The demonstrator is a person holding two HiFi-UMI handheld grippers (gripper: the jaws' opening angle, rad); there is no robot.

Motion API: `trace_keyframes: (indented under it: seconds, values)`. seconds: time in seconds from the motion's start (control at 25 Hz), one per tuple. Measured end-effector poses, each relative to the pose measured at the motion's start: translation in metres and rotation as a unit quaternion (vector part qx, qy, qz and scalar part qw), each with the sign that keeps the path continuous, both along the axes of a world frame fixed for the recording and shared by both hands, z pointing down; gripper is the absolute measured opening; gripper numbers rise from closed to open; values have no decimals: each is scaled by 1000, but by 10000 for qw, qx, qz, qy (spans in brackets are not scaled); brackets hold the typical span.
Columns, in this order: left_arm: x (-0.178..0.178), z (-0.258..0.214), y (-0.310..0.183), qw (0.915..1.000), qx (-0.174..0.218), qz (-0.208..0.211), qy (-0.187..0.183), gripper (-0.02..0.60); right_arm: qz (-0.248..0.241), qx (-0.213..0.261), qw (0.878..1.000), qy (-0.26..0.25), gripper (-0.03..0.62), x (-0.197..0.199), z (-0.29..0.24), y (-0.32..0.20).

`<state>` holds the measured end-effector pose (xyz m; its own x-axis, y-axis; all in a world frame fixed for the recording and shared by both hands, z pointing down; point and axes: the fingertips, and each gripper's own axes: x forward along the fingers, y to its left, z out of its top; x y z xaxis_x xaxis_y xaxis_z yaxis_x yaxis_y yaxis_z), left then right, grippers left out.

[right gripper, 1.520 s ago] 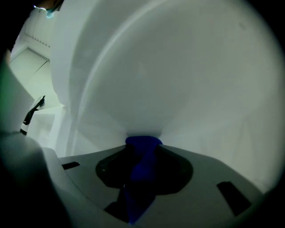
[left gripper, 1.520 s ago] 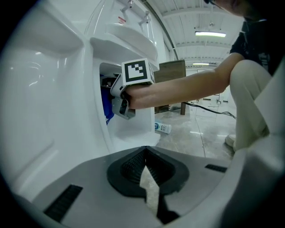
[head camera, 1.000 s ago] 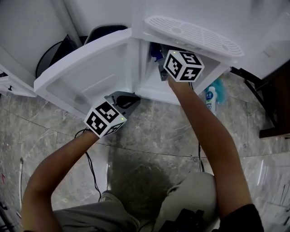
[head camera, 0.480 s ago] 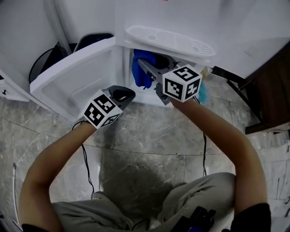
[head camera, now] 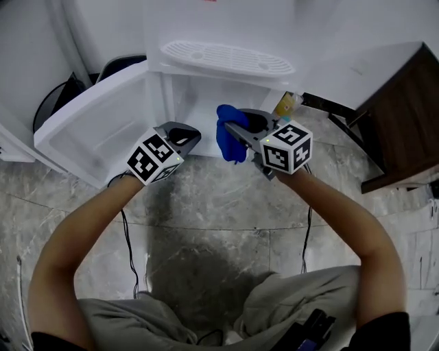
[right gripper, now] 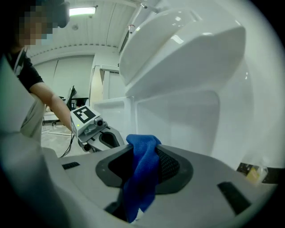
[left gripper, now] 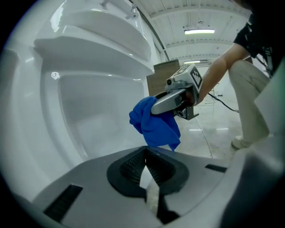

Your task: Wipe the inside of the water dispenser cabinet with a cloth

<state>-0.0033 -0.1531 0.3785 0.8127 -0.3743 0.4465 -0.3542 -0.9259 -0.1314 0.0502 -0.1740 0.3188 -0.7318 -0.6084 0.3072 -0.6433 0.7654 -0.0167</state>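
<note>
Holding blue cloth (head camera: 230,140) are right tongs (right gripper: 143,153); only left gripper view shows left tongs (left gripper: 145,152) closed, empty.

Floor: we see grey marble-look tiles (head camera: 226,206) with pale veins and thin joints across the lower head view.
Furniture: we make out a dark wooden piece (head camera: 405,130) at the upper right.
Bin: we see a black round bin (head camera: 51,106) at the upper left.
Wall: we see a plain white wall (head camera: 34,41) behind the bin.
Light: we find a lit ceiling lamp (left gripper: 199,31) at the upper right of the left gripper view, and another (right gripper: 82,10) at the upper left of the right gripper view.
</note>
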Motion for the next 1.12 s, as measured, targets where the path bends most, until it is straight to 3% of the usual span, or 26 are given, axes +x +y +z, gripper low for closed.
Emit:
trace_keyframes:
  seconds: [0.36,1.12]
  values:
    - [4,5,7,9991,174,170,-348,6,-380,-145,9989,213,114,-9,20,6]
    - [-1,-1,15,9988,214,65,-442,6,-521,-171,9963,667,114,-5,34,14]
